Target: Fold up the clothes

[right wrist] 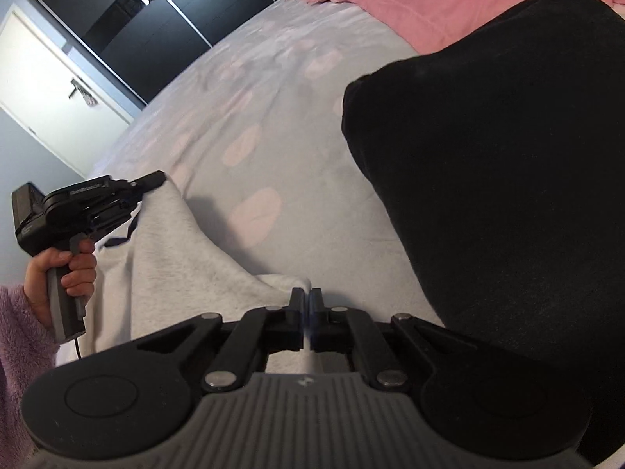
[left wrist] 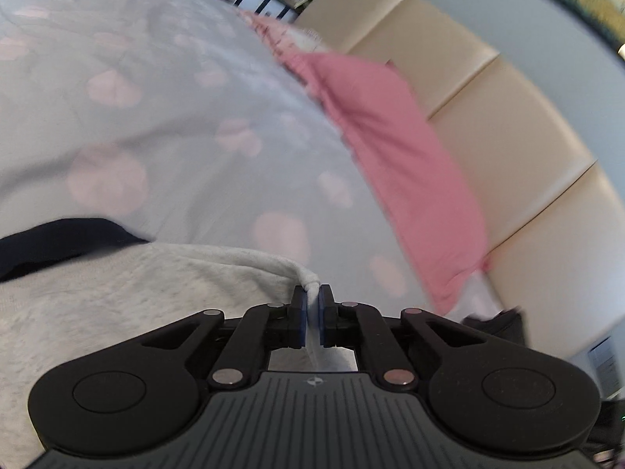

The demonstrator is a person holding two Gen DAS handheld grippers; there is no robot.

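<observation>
Garment: a pale grey fleece garment (right wrist: 175, 258) with a dark trim lies on the bed, lifted at two points and not yet flat.
Left gripper (left wrist: 311, 305): jaws pressed together on a corner fold of the grey cloth; a strip of fabric runs back between the pads.
Right gripper (right wrist: 307, 305): jaws likewise pinching another corner of the same garment, white fabric showing in the slit.
Progress: judged early; both corners are secured, but no fold or crease is visible, so laying out and folding remain.
Other clothes: a black garment (right wrist: 508, 164) lies in a heap beside the grey one, apparently unfolded.
Person: a hand (right wrist: 64, 269) in a fuzzy lilac sleeve holds the left tool's handle.
Bed: a light grey-blue cover (left wrist: 175, 125) with pale pink blotches; a pink pillow (left wrist: 390, 148) at its far edge.
Room: a cream padded headboard (left wrist: 508, 125), a white door (right wrist: 50, 90) and dark glossy wardrobe panels (right wrist: 129, 11).
</observation>
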